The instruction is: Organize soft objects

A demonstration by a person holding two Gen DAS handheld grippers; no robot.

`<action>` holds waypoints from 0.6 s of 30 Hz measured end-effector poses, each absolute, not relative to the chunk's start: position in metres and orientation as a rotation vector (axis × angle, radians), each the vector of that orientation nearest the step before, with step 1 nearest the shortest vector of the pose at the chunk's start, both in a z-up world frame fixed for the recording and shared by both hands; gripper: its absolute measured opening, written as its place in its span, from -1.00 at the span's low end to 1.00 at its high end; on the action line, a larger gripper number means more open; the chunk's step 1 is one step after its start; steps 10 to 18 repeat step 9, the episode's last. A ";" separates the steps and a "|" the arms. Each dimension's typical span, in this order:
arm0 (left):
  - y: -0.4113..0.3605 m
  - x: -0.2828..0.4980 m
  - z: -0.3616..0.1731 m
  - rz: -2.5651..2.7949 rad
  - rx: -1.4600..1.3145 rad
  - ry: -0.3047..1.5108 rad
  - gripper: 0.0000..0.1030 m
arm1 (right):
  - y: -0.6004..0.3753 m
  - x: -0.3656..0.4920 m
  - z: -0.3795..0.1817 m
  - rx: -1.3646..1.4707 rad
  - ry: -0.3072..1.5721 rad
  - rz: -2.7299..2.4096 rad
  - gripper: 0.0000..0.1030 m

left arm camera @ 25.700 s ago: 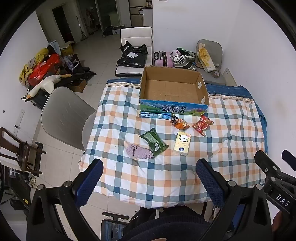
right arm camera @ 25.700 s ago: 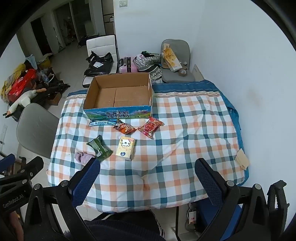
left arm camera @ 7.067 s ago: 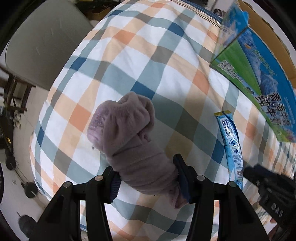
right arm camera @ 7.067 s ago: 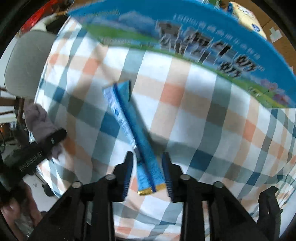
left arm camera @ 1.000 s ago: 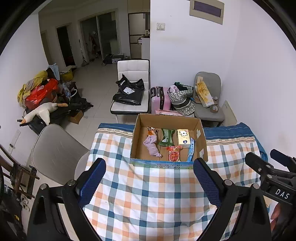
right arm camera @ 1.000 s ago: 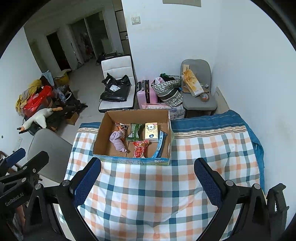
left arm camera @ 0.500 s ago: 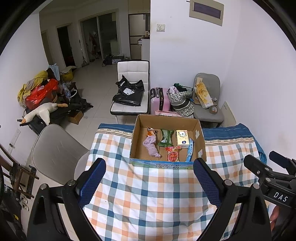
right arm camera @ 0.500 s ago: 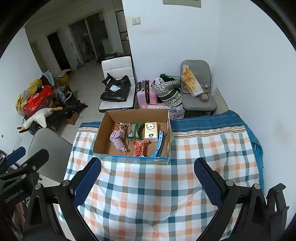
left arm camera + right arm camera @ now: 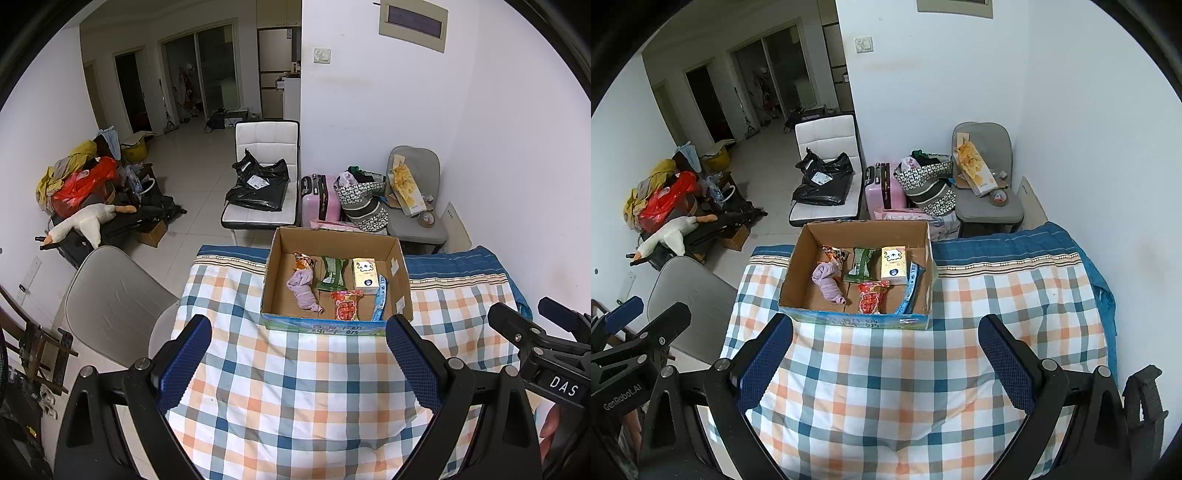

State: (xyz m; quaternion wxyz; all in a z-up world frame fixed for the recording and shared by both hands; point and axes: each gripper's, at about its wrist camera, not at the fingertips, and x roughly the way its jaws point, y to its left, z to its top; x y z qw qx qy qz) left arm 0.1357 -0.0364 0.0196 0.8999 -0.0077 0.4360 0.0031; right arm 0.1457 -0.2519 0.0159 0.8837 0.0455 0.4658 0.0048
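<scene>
A cardboard box (image 9: 402, 280) (image 9: 792, 277) stands at the far side of the checked table. Inside lie a purple sock (image 9: 303, 290) (image 9: 829, 282), a green packet (image 9: 333, 274) (image 9: 862, 264), a yellow tissue pack (image 9: 365, 272) (image 9: 894, 261), a red packet (image 9: 346, 304) (image 9: 871, 296), an orange packet (image 9: 302, 261) (image 9: 835, 253) and a blue tube (image 9: 380, 301) (image 9: 909, 286) leaning on the right wall. My left gripper (image 9: 298, 356) and my right gripper (image 9: 885, 354) are open and empty, held high above the table's near side.
The checked cloth (image 9: 295, 387) covers the table. A grey chair (image 9: 110, 295) stands at its left. A white chair with a black bag (image 9: 262, 188), a pink suitcase (image 9: 319, 201) and a grey chair with clutter (image 9: 415, 210) stand behind the box. The wall is on the right.
Both grippers have drawn back slightly and stay open. Since 7 s ago the sock and the blue tube have gone from the table into the box.
</scene>
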 end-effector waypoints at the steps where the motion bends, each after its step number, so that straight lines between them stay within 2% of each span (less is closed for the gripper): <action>1: -0.036 0.136 0.020 0.007 -0.016 0.902 0.88 | -0.252 0.145 0.016 0.096 0.968 0.008 0.98; 18: -0.036 0.134 0.021 0.005 -0.016 0.904 0.88 | -0.252 0.147 0.019 0.092 0.964 0.007 0.98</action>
